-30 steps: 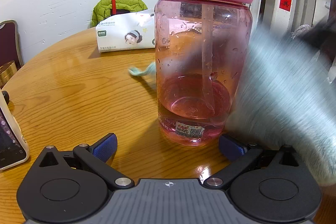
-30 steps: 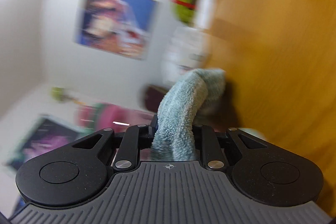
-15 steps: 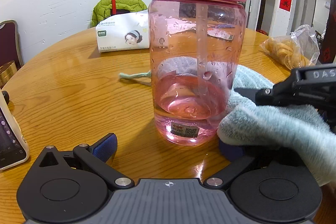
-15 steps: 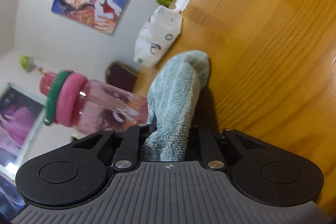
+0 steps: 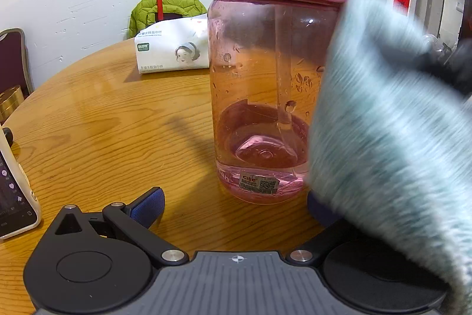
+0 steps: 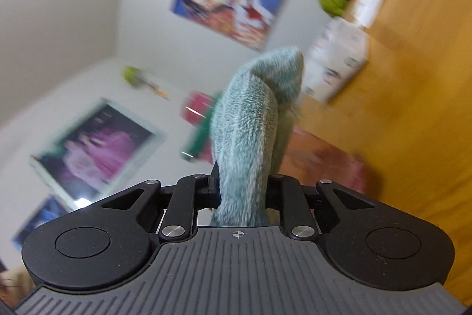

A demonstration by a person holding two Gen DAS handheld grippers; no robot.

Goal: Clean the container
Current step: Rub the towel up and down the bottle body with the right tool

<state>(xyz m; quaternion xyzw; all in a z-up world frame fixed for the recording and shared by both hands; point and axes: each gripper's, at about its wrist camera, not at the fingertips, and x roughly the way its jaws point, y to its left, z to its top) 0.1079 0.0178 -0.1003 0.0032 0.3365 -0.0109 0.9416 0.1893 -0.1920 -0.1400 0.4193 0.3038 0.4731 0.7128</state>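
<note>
A clear pink bottle with a pink lid and green trim stands upright on the round wooden table, wet with droplets and with a straw inside. My left gripper is open, one blue pad either side of the bottle's base, and the left pad stands clear of it. A fluffy teal cloth, blurred by motion, lies against the bottle's right side and hides the right pad. My right gripper is shut on this cloth, rolled sideways, with the blurred bottle behind it.
A tissue pack lies at the back of the table. A green jacket hangs on a chair behind it. A phone leans at the left edge, near a brass object.
The cloth rose from beside the bottle's base up along its right side, moving fast. The right gripper rolled. The bottle shifted slightly in view. The left gripper stayed still.
</note>
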